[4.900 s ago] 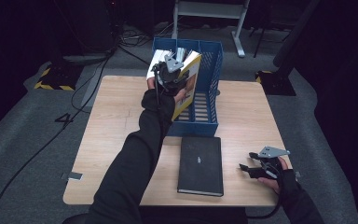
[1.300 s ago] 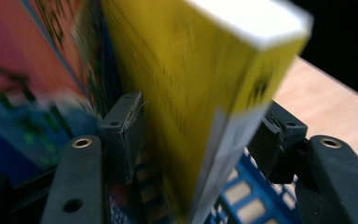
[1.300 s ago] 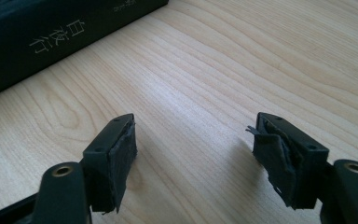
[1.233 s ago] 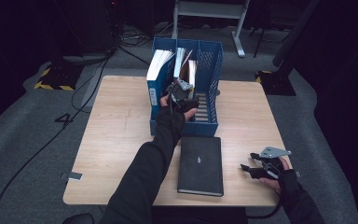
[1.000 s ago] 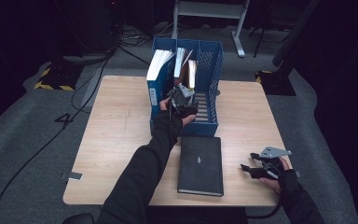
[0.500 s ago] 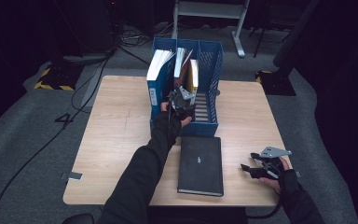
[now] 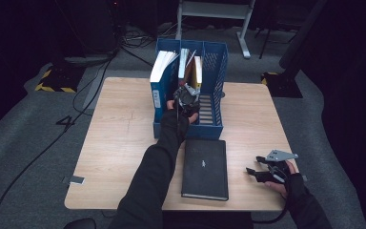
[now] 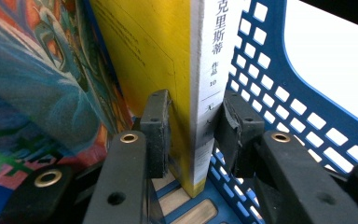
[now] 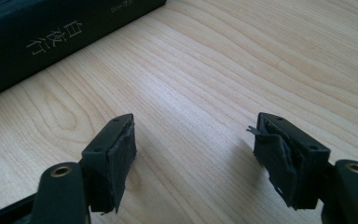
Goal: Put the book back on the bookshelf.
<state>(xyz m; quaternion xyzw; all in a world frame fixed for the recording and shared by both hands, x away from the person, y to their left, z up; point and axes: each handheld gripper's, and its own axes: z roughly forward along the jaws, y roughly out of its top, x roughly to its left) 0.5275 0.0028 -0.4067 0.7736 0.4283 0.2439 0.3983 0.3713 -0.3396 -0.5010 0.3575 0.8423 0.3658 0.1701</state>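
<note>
Left gripper (image 8: 193, 133) down inside blue slotted file rack (image 7: 214, 62), jaws astride the lower spine edge of an upright yellow-covered book (image 8: 168, 60). Jaws just closing in; pads at the book's two faces, left pad against the yellow cover, right pad at the white spine side, contact on that side hard to confirm. White spine printed with dark characters. Book standing on the rack floor, close to the perforated blue side wall, foot resting on the slatted base. Colourful illustrated book (image 8: 32, 93) just beside, leaning toward the yellow cover.

From high view: left gripper (image 7: 187, 97) over the middle of the rack, sleeve running back across the wooden table (image 7: 119, 143). Yellow-covered book (image 7: 198, 71) upright in a middle compartment toward the rack's far end, white-paged volume (image 7: 162, 67) tilted in the compartment on the left.

Right gripper (image 7: 262, 172) low at the table's near right corner, jaws spread apart, nothing between, bare wood under the pads (image 9: 121, 149). Black hardcover book (image 7: 205, 169) lying flat on the table, near the rack's front wall, apart from right gripper.
</note>
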